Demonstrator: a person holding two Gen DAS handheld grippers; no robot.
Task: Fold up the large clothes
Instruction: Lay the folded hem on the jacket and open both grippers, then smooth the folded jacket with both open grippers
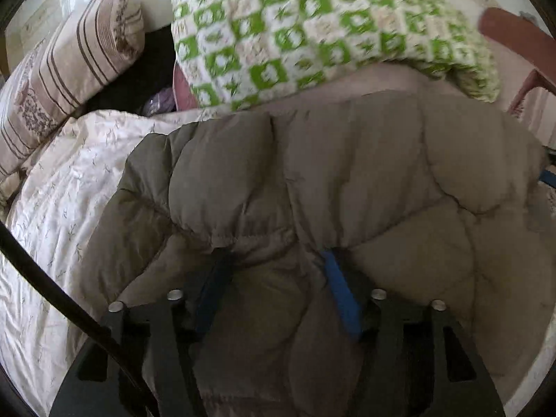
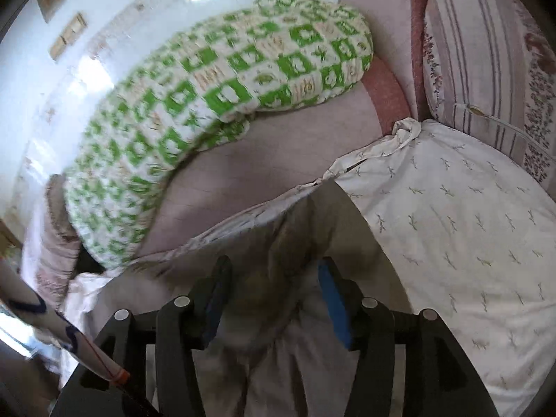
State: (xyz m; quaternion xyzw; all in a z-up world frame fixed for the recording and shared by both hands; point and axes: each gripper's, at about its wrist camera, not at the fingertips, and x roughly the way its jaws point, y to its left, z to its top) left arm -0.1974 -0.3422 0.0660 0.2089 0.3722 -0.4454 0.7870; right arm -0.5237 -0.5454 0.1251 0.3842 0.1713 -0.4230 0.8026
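Both grippers, left [image 1: 274, 260] and right [image 2: 271, 271], pinched the puffy jacket [image 1: 347, 173] over the bed [image 2: 451, 226], mid-fold, apparently needing matched edges next.

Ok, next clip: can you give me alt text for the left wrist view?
The left gripper is clamped on a bunched edge of a puffy olive-brown quilted jacket that fills most of the frame. The jacket lies on a white leaf-print sheet, with a green-and-white checked quilt and a striped pillow behind it.
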